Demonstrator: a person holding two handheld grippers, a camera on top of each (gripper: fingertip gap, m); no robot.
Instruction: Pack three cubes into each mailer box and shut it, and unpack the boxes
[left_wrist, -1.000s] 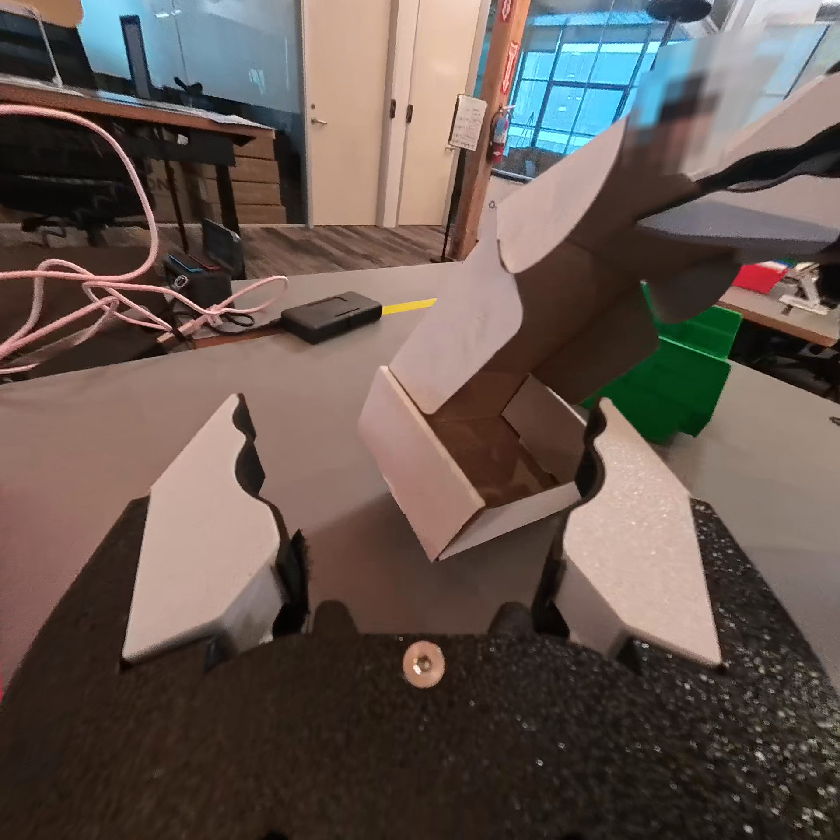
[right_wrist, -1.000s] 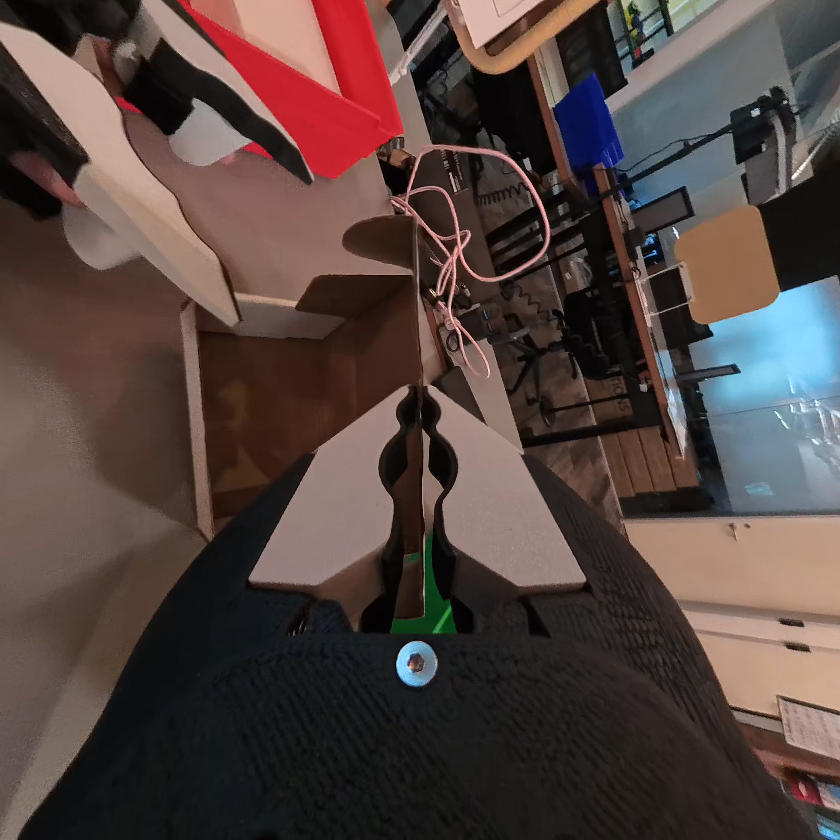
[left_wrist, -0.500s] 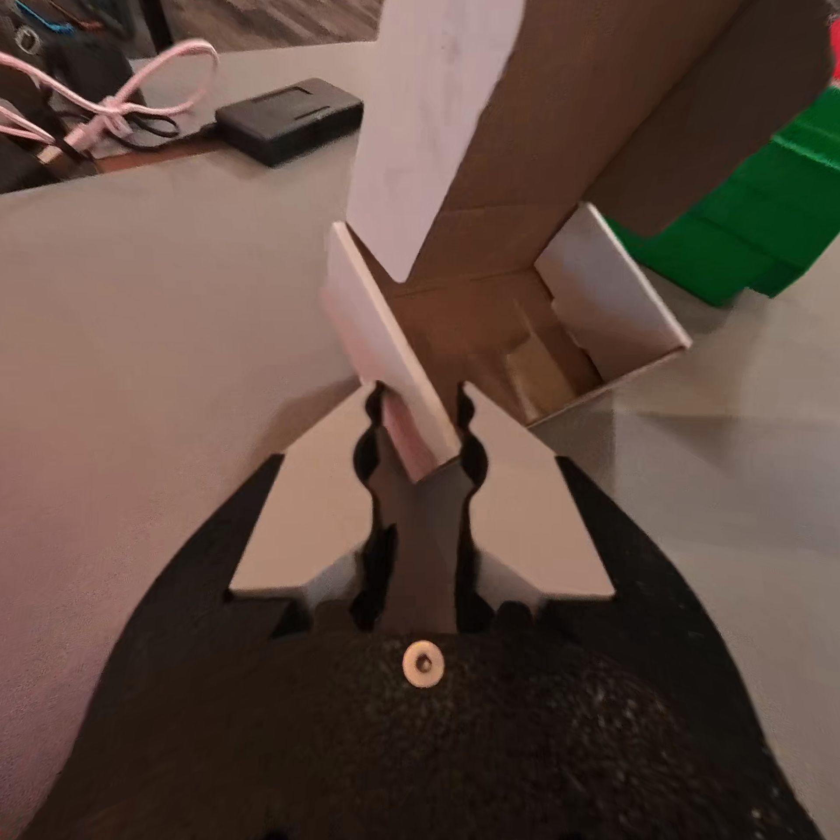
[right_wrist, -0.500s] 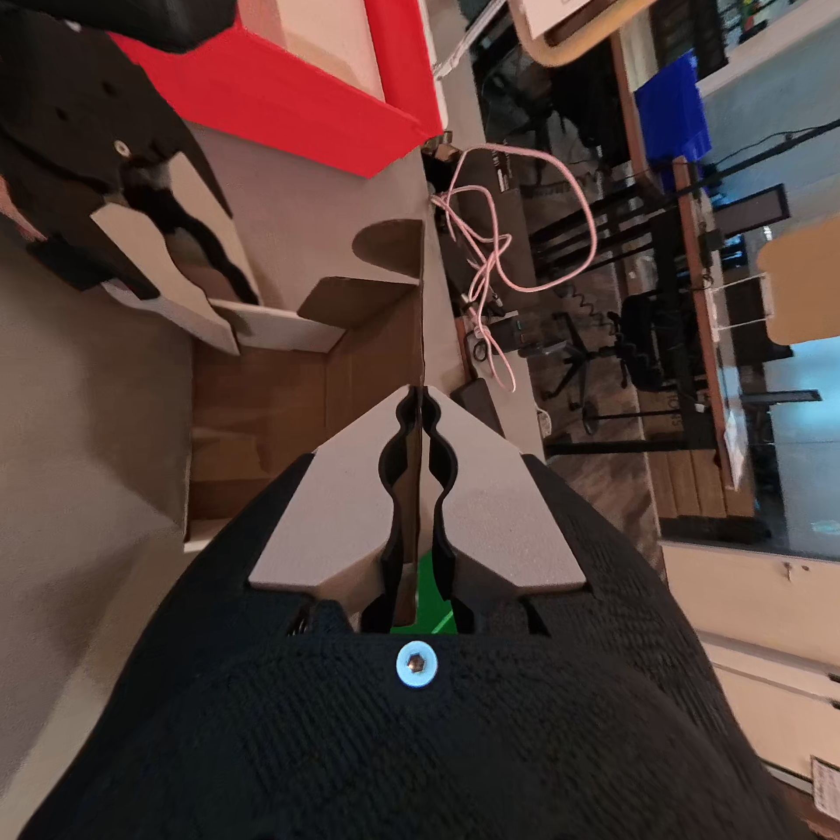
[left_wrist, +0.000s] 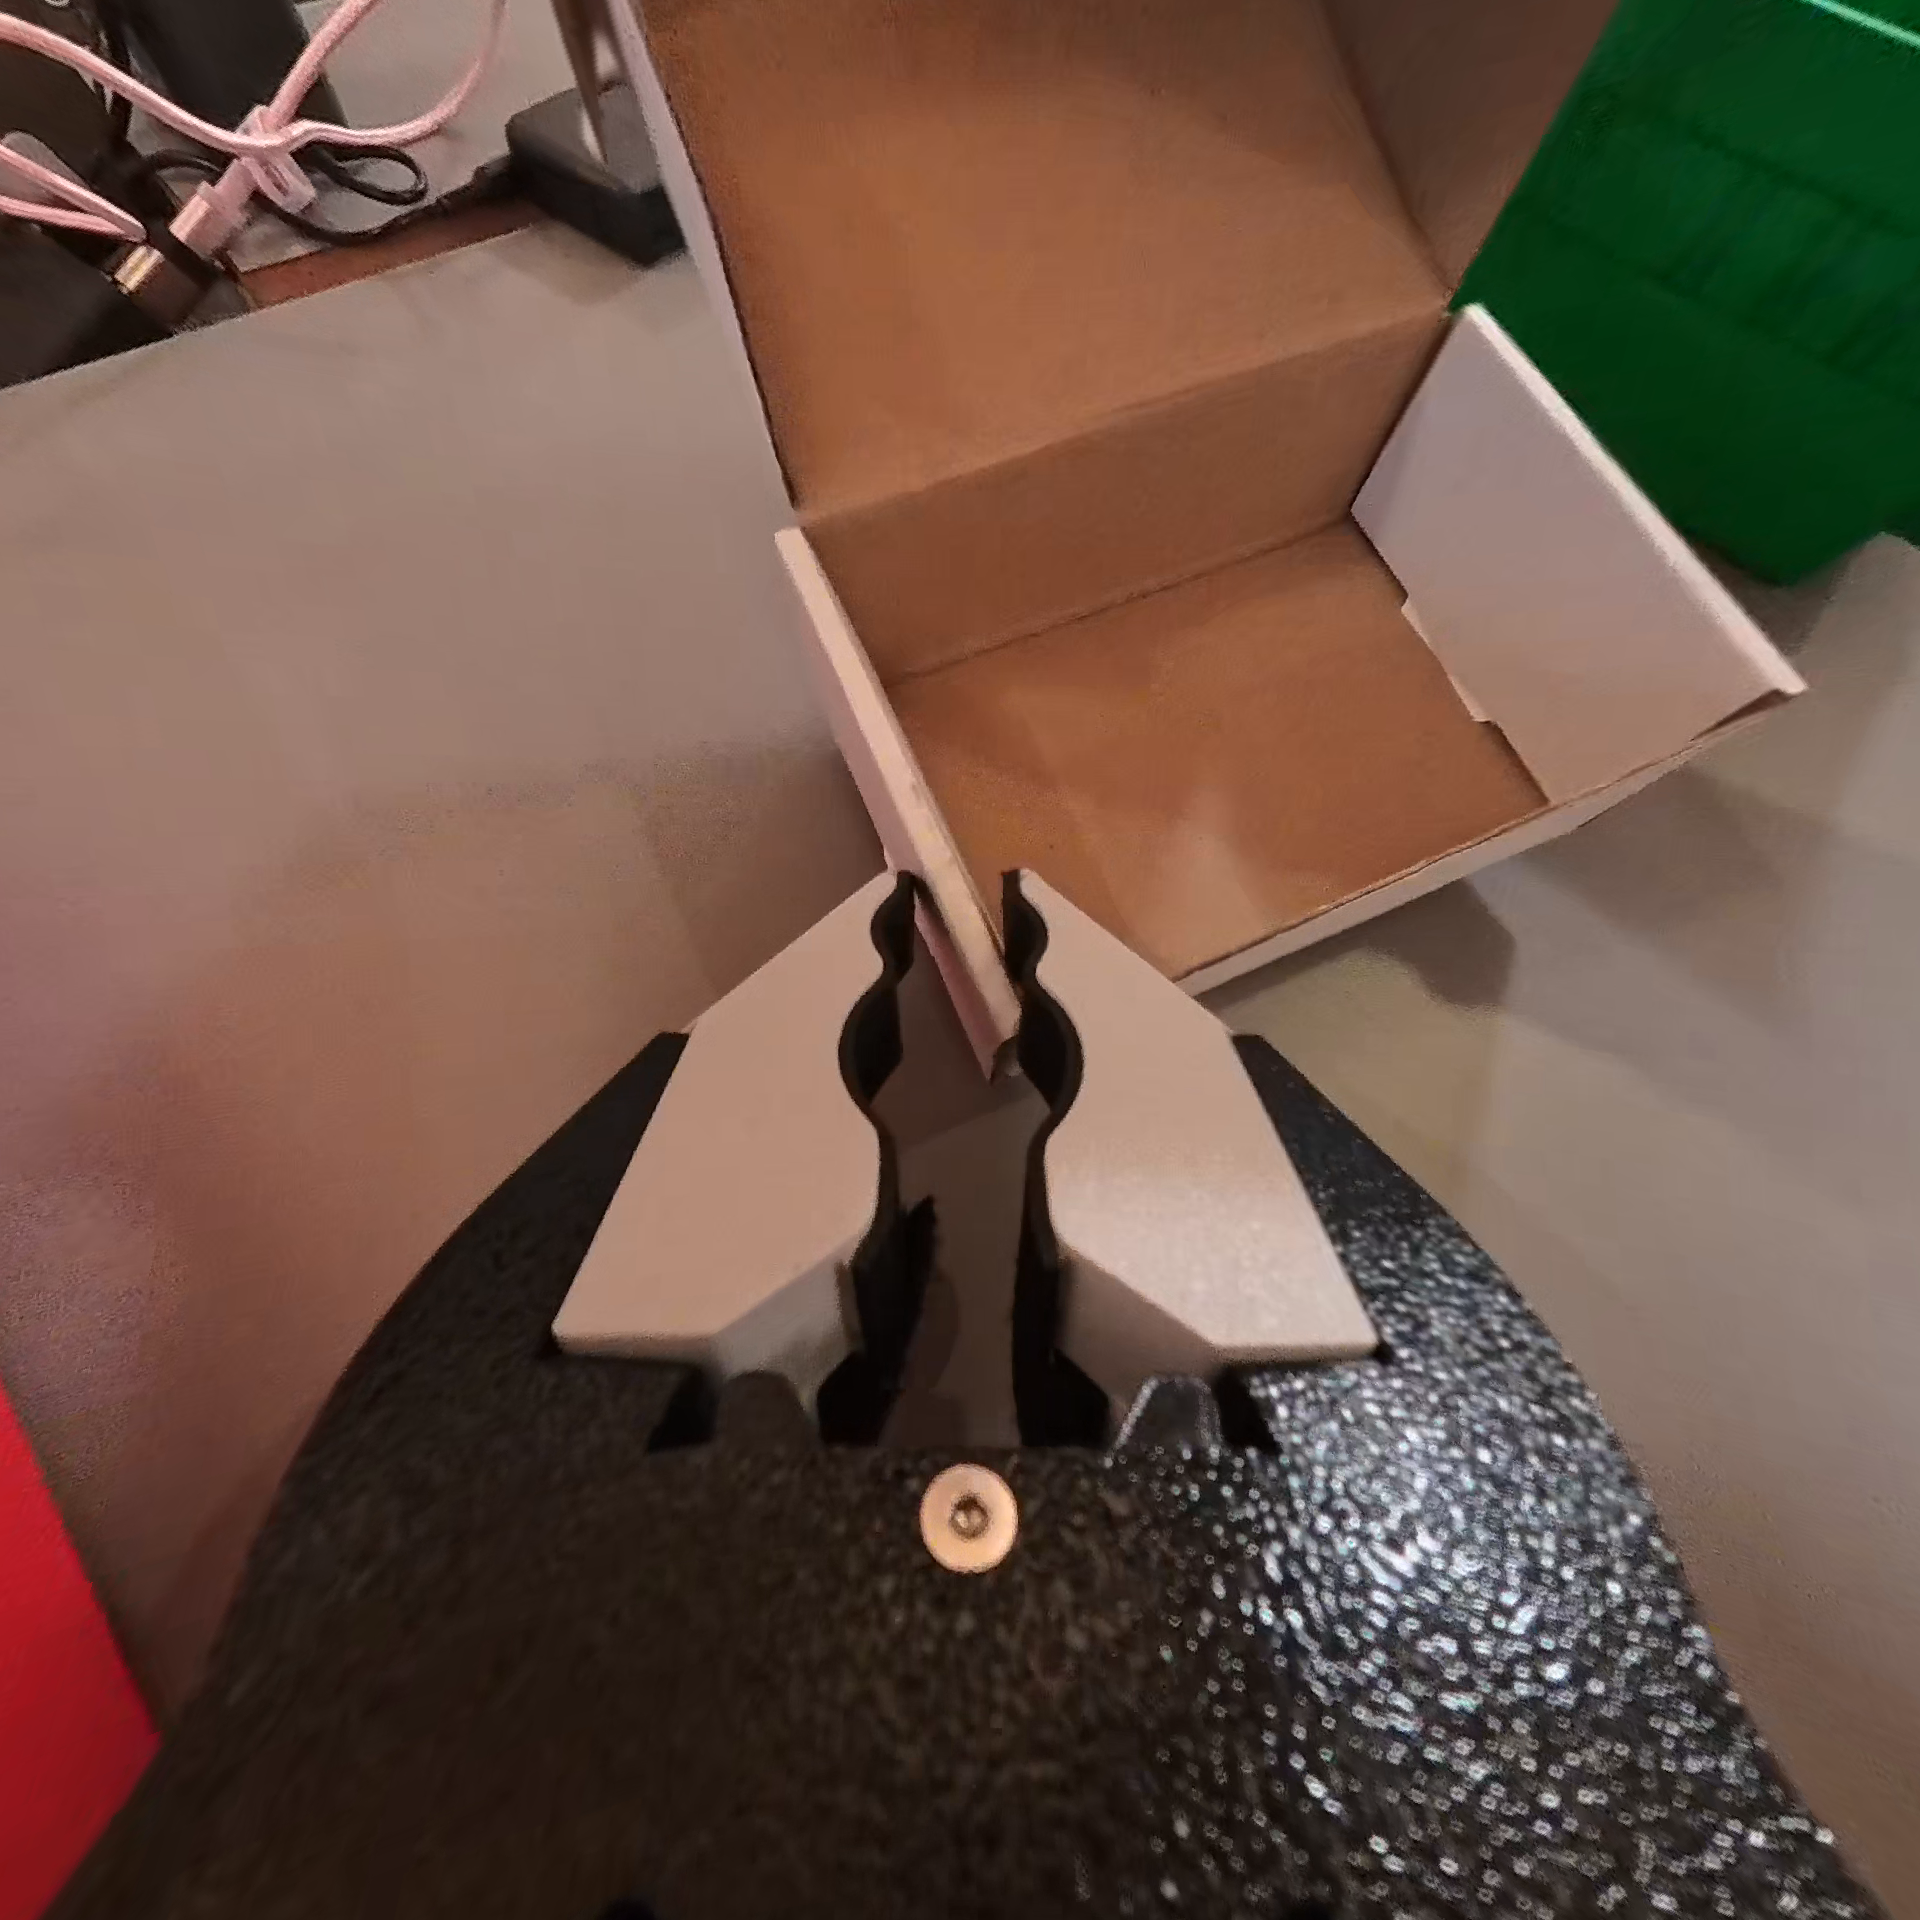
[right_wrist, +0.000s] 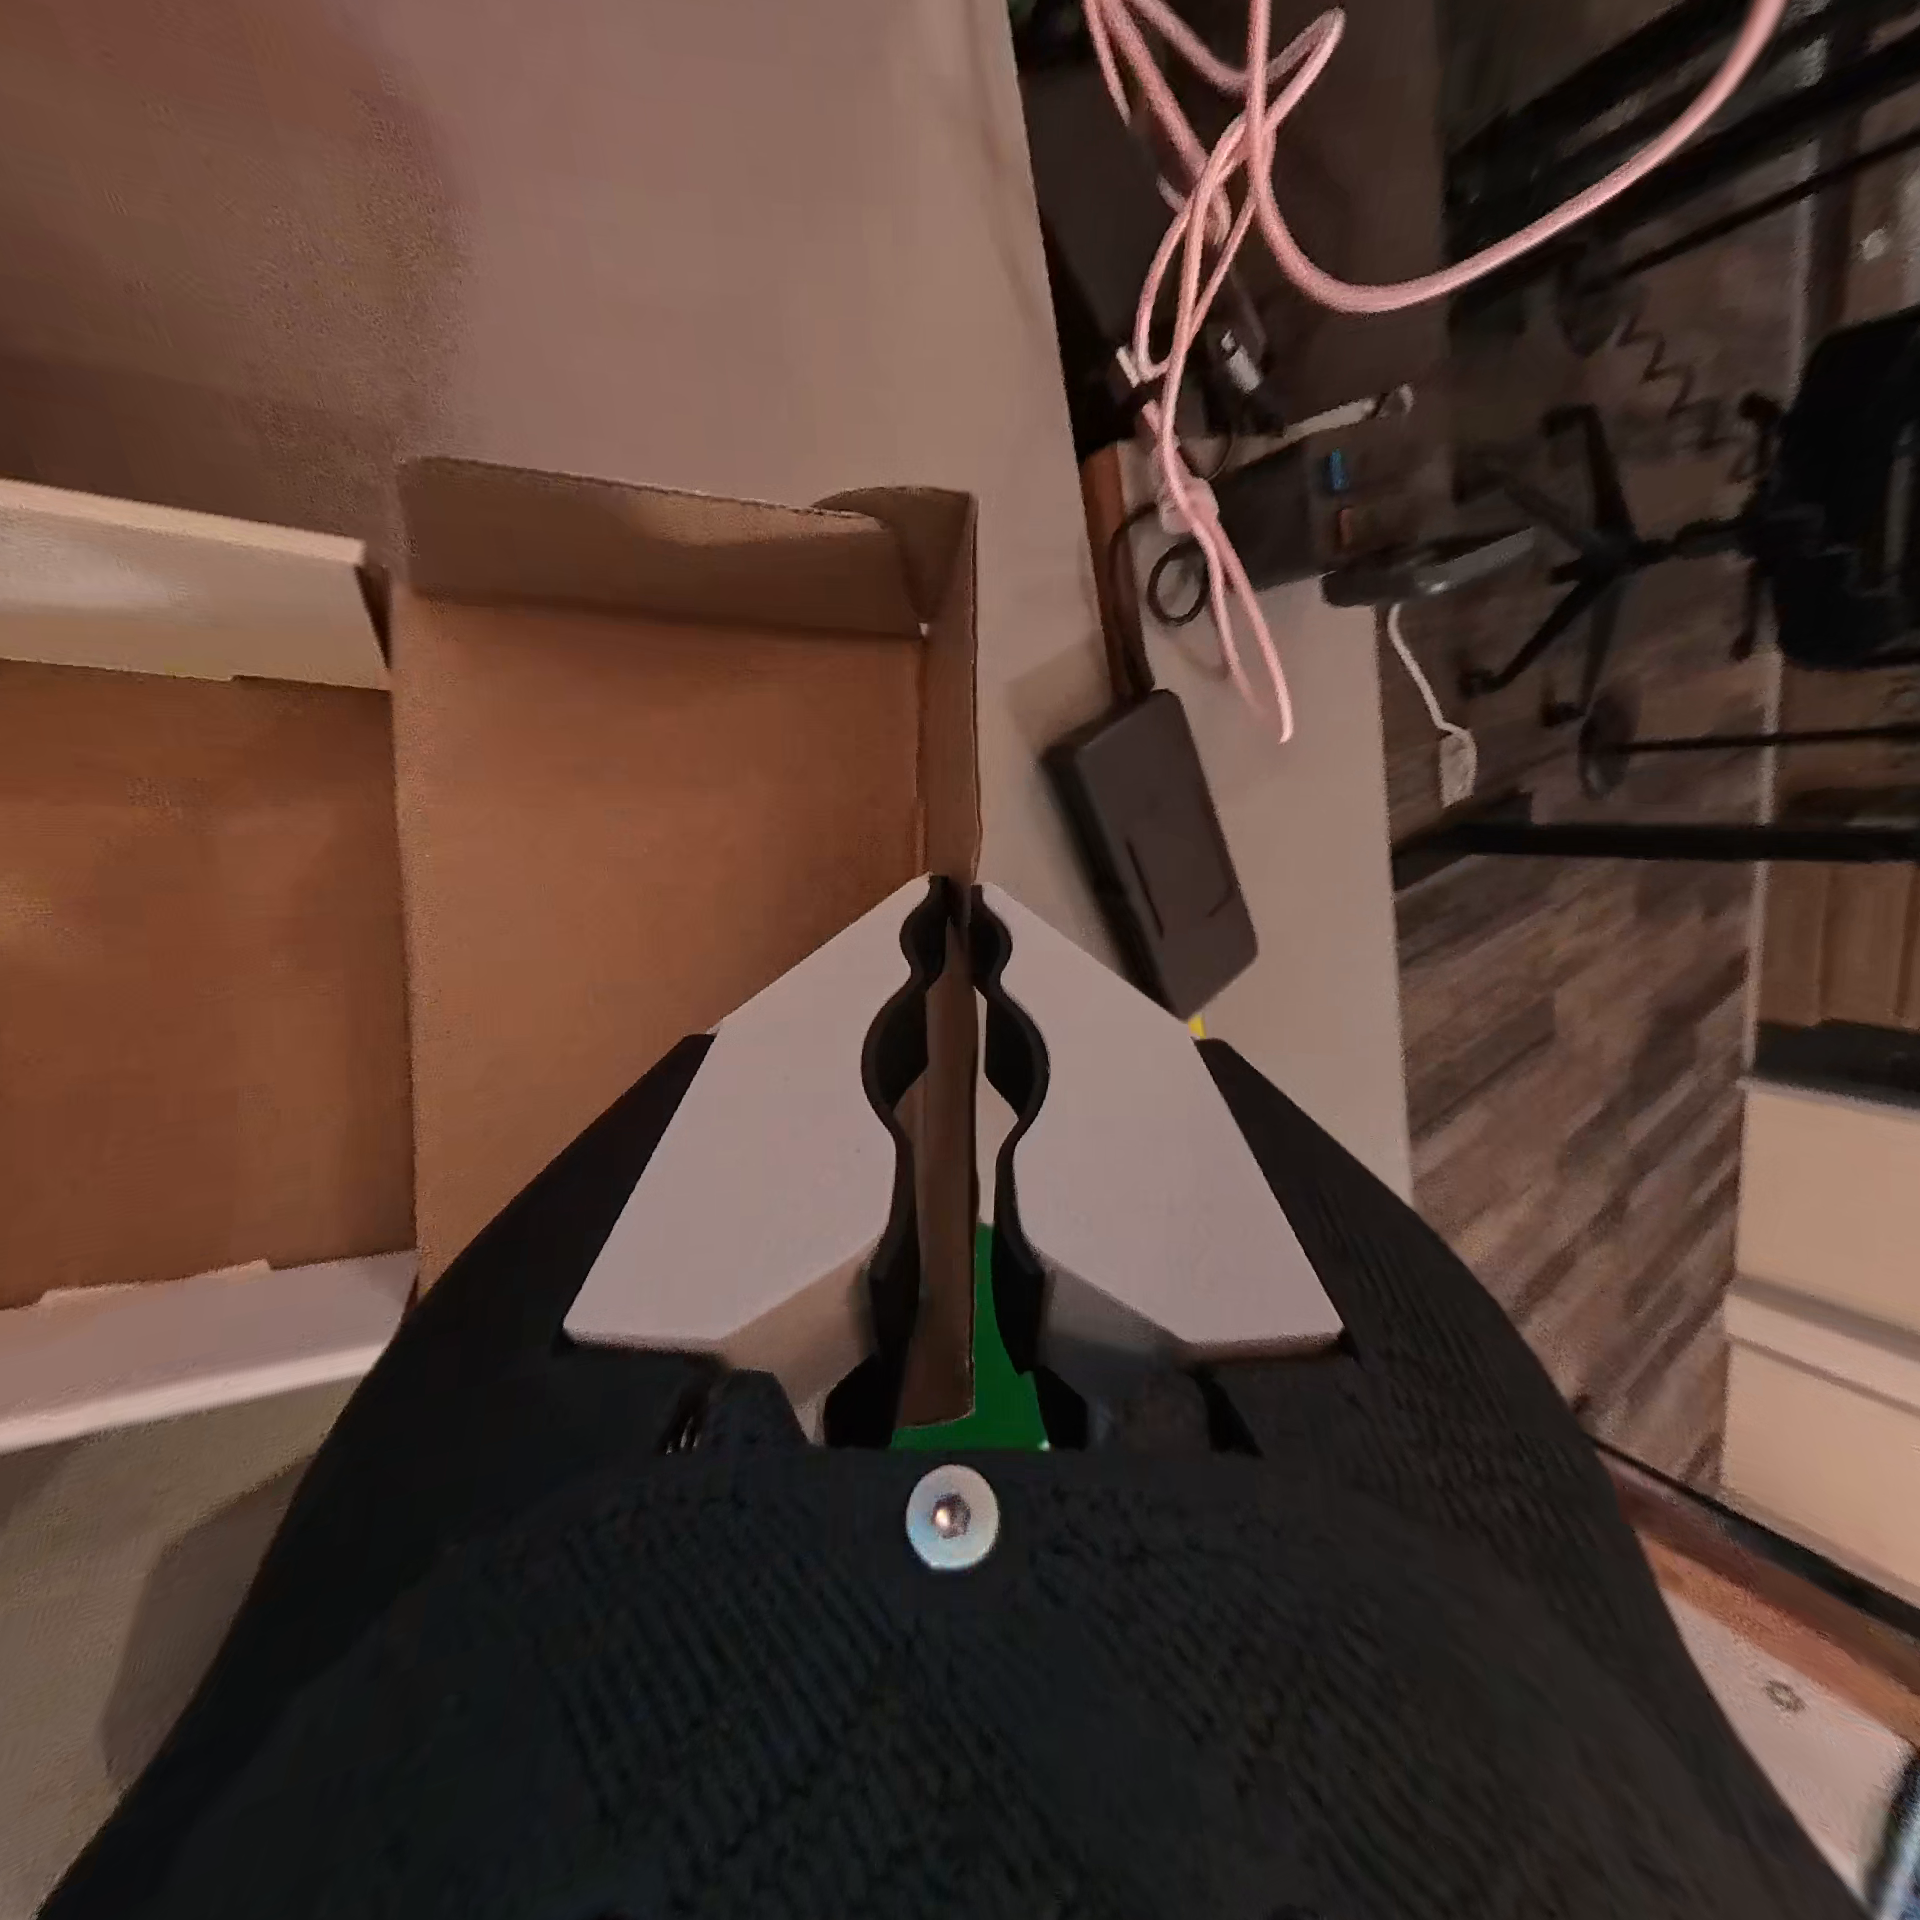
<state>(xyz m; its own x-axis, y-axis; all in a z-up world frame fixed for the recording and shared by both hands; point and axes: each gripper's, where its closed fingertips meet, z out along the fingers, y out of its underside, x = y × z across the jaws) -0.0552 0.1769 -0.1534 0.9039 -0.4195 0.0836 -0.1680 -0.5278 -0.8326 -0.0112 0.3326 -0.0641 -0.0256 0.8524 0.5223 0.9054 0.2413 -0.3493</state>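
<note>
Currently the mailer box (left_wrist: 1195, 748) rests open on the grey table (left_wrist: 364, 623), white outside and brown inside. Its inside holds no cubes; only the bare brown floor and folded white side panels show. The lid (right_wrist: 665, 769) stands raised behind the cavity.

Left gripper (left_wrist: 960, 883): the fingers are nearly closed around the box's near left wall, at its front corner. The right pad touches the wall edge; contact at the left pad cannot be confirmed.

Right gripper (right_wrist: 957, 885): the fingers are closed on the lid's brown front flap, both pads pressing the cardboard.

A green bin (left_wrist: 1714, 270) stands just beyond the box's right side; its contents are not visible. A red edge (left_wrist: 42, 1662) shows at the lower left.

Open table surface extends to the left of the box. A black device (right_wrist: 1148, 852) and pink cables (right_wrist: 1226, 312) lie near the far table edge.
</note>
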